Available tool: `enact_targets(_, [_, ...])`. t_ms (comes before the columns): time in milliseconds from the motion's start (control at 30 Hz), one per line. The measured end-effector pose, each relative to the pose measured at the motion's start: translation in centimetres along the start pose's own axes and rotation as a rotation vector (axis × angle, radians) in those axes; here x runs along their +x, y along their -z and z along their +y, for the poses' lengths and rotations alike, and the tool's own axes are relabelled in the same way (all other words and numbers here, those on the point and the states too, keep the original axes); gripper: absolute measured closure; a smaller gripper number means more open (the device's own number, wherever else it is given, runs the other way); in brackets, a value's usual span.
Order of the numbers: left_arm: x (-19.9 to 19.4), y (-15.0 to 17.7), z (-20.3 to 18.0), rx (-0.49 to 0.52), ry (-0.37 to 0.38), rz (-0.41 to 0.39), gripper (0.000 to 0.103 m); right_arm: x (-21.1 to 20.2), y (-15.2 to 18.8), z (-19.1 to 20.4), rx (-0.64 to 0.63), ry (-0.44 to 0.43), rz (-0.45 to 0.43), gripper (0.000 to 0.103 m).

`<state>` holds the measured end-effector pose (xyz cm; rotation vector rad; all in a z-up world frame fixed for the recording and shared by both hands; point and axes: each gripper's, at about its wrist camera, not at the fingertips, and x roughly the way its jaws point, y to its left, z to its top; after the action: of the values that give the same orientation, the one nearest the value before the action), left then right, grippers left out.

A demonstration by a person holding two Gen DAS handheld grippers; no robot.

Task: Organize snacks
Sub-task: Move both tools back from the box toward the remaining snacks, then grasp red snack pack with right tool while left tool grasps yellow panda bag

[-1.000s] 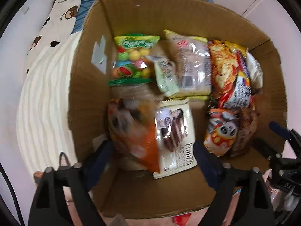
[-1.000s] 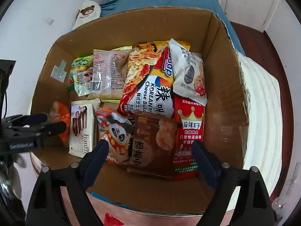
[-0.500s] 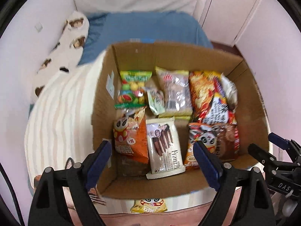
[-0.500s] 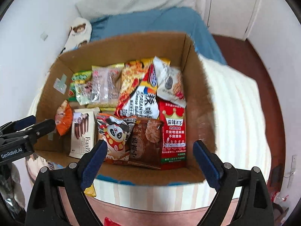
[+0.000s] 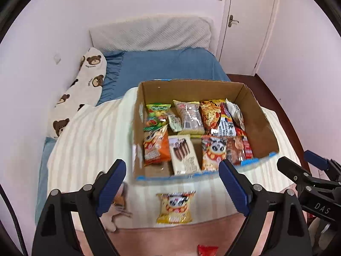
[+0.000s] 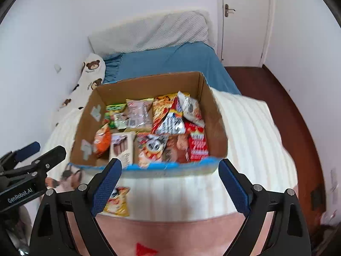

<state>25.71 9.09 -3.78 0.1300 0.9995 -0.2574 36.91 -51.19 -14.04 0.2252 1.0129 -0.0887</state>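
A cardboard box (image 5: 264,115) (image 6: 215,117) on the bed holds several snack packets, among them an orange packet (image 5: 156,148) (image 6: 102,141) at its front left and a white wafer packet (image 5: 183,153) (image 6: 121,147). A yellow panda packet (image 5: 174,208) (image 6: 117,201) lies on the striped blanket in front of the box. A red packet corner (image 5: 206,250) (image 6: 145,250) shows at the bottom edge. My left gripper (image 5: 172,188) is open and empty, above and in front of the box. My right gripper (image 6: 170,188) is open and empty beside it.
The box sits on a cream striped blanket (image 5: 91,140) over a blue bedsheet (image 5: 166,66). A bear-print pillow (image 5: 85,87) lies along the left wall, a grey pillow (image 5: 149,34) at the head. A pink cover (image 5: 170,239) lies nearest me. Dark wooden floor (image 6: 277,98) and a door (image 6: 243,21) are at right.
Both grippers have pulled back and up from inside the box. The orange packet, blurred between the left fingers a second ago, now lies in the box. The yellow packet came into view.
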Motion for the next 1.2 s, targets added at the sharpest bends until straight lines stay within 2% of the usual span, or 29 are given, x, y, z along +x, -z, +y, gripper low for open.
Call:
enact_targets(133, [-0.8, 3.9, 1.4, -0.007, -0.036, 0.014, 0.014, -0.5, 4.1, 0.4, 0.066, -0.041, 0.058, 0.009])
enact_targets(233, [0.2, 8.2, 2.8, -0.008, -0.065, 0.085, 0.014, 1.5, 8.6, 0.9, 0.114, -0.084, 0.188, 0.009])
enact_targets(367, [3.2, 13.3, 4.4, -0.007, -0.108, 0.216, 0.014, 6.2, 15.8, 1.2, 0.208, -0.149, 0.415, 0.009])
enact_targets(467, [5.4, 16.7, 5.7, -0.039, -0.139, 0.303, 0.014, 9.3, 19.9, 1.5, 0.255, -0.171, 0.528, 0.011])
enact_targets(633, [7.3, 20.6, 6.9, -0.087, -0.161, 0.396, 0.014, 12.8, 23.8, 1.8, 0.316, -0.190, 0.617, 0.013])
enact_targets(667, [7.6, 20.9, 7.0, -0.086, -0.167, 0.404, 0.014, 13.4, 24.2, 1.8, 0.335, -0.196, 0.627, 0.016])
enact_targets(767, [8.0, 21.0, 7.0, -0.077, -0.177, 0.406, 0.014, 14.8, 24.8, 1.7, 0.376, -0.197, 0.637, 0.027])
enact_targets(800, [8.1, 20.8, 6.9, -0.072, -0.176, 0.402, 0.014, 14.9, 24.8, 1.7, 0.380, -0.191, 0.630, 0.042])
enact_targets(867, [8.4, 19.9, 6.4, -0.061, -0.170, 0.390, 0.014, 15.2, 24.7, 1.7, 0.370, -0.162, 0.603, 0.060])
enact_targets(1033, [9.8, 16.0, 3.6, -0.032, -0.078, 0.366, 0.014, 15.0, 24.6, 1.2, 0.366, -0.160, 0.583, 0.062])
enact_targets(1133, [12.2, 13.3, 1.3, -0.022, -0.006, 0.395, 0.014, 14.6, 24.3, 0.3, 0.374, -0.139, 0.564, 0.062])
enact_targets(1200, [14.7, 12.1, -0.5, -0.004, 0.033, 0.448, 0.014, 14.5, 24.0, -0.8, 0.404, -0.131, 0.557, 0.062])
